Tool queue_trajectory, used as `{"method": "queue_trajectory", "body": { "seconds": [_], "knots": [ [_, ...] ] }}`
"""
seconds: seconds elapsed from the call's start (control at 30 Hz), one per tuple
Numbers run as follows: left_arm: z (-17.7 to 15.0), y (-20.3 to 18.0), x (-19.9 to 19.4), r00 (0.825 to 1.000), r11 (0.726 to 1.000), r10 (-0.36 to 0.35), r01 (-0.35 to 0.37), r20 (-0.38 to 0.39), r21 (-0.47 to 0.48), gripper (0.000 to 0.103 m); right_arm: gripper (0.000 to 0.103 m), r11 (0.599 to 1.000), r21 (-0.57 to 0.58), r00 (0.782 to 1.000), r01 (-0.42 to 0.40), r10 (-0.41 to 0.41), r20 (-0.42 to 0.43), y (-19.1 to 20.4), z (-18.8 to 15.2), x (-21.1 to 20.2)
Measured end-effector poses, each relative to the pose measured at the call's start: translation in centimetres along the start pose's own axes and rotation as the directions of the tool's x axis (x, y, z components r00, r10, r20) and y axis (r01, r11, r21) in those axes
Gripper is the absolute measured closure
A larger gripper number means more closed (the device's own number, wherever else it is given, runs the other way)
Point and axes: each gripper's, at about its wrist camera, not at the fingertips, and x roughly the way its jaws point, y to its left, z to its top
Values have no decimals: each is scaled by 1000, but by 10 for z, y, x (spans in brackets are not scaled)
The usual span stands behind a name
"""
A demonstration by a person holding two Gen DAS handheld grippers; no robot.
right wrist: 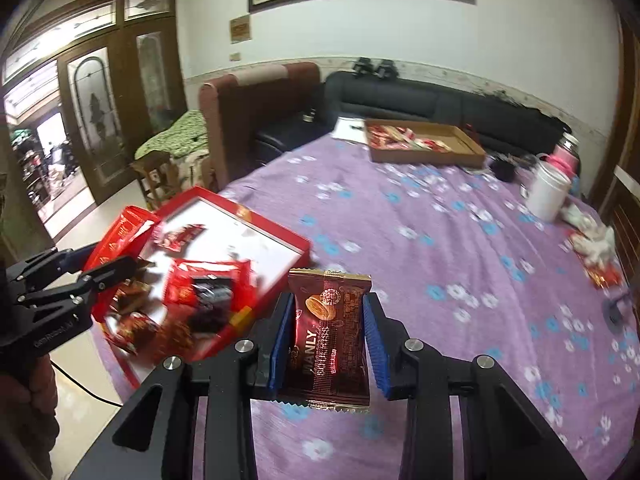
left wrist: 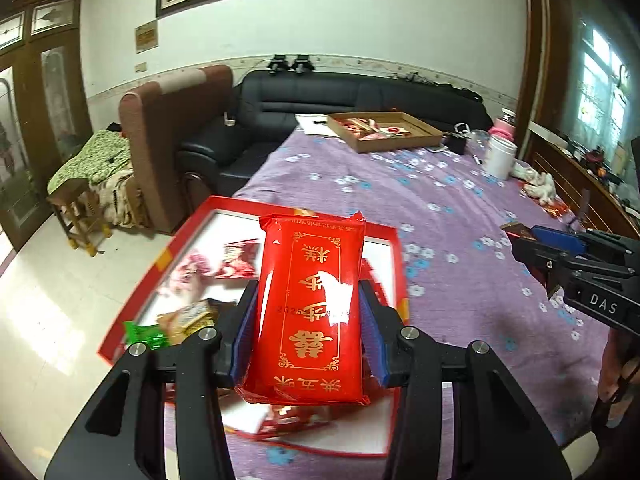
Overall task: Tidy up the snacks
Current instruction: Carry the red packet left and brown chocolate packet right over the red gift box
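**Both grippers are holding tight**

The left gripper (left wrist: 308,300) has its 2 blue fingers (left wrist: 244,320) pressed on the sides of a red packet (left wrist: 310,304). The right gripper (right wrist: 330,320) squeezes a brown packet (right wrist: 330,340) the same way. Both point forward, side by side.

Bright daylight, glare on red packet (left wrist: 308,312), fisheye-warped edges, slight blur

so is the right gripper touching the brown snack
Touching. The right wrist view shows the right gripper with both blue pads pressed against the sides of the brown snack.
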Motion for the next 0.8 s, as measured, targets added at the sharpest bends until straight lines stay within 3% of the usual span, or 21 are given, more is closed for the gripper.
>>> {"method": "queue_trajectory", "body": {
  "seconds": [0.8],
  "knots": [
    [-2, 33, 6, 996, 996, 85, -85, 13, -26, 58, 68, 988, -122, 996, -91, 91, -1, 75, 27, 25]
  ]
}}
